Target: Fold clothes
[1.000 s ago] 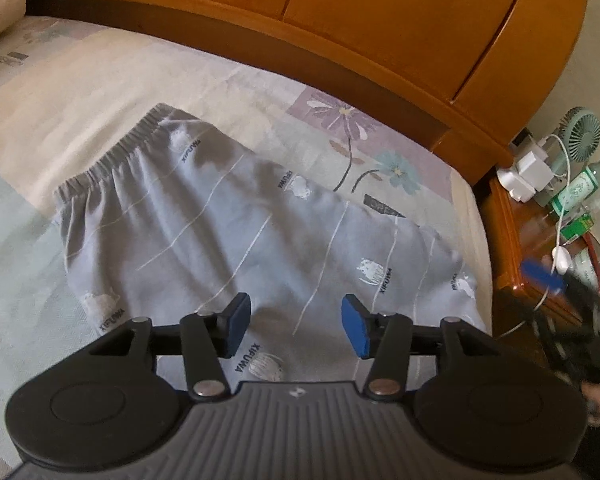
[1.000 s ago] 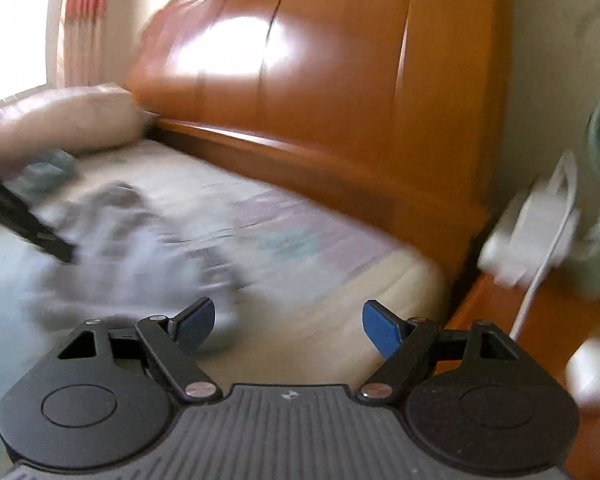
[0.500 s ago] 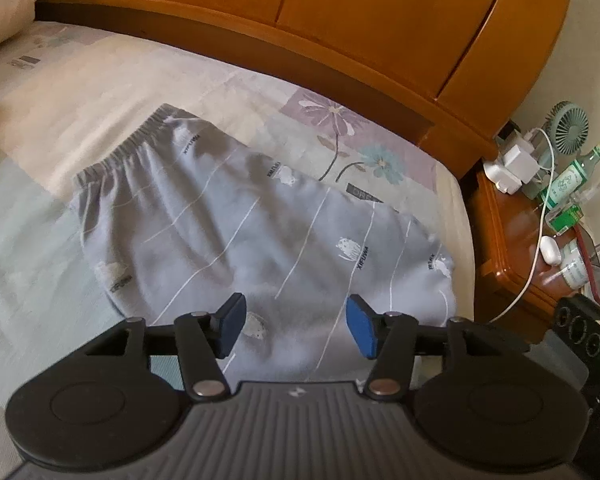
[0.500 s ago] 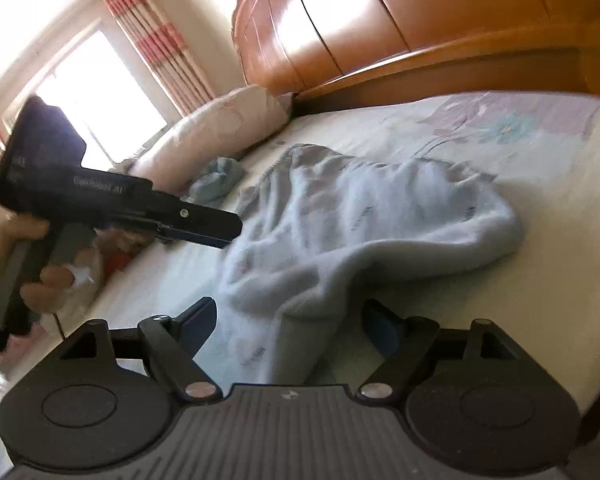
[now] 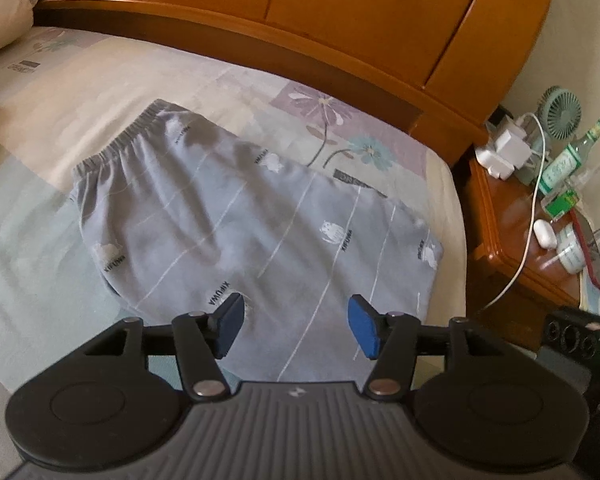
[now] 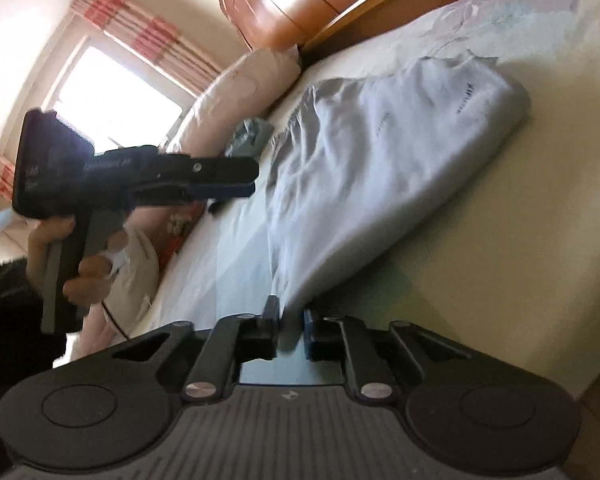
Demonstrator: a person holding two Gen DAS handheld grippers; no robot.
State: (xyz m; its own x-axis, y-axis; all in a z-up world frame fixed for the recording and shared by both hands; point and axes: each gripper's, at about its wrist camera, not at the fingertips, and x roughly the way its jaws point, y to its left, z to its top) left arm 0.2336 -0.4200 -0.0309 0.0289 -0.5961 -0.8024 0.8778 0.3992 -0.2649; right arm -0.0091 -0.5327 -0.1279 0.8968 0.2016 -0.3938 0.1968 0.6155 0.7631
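The grey trousers [image 5: 240, 216], printed "XIFUWA", lay flat on the bed [image 5: 80, 92] ahead of the left gripper [image 5: 296, 326], whose fingers stood wide. The right gripper [image 6: 290, 324] had just narrowed onto their near edge.

The near hem of the grey trousers [image 5: 236, 216] disappears behind the left hand-held gripper [image 5: 296, 326] body in the left wrist view. In the right wrist view the cloth blurs where it reaches the right hand-held gripper [image 6: 290, 330], so whether the pads pinch it cannot be told. The bottle [image 5: 568, 156] label is too small to read. The pillow [image 5: 0, 12] is cut by the frame's left edge.
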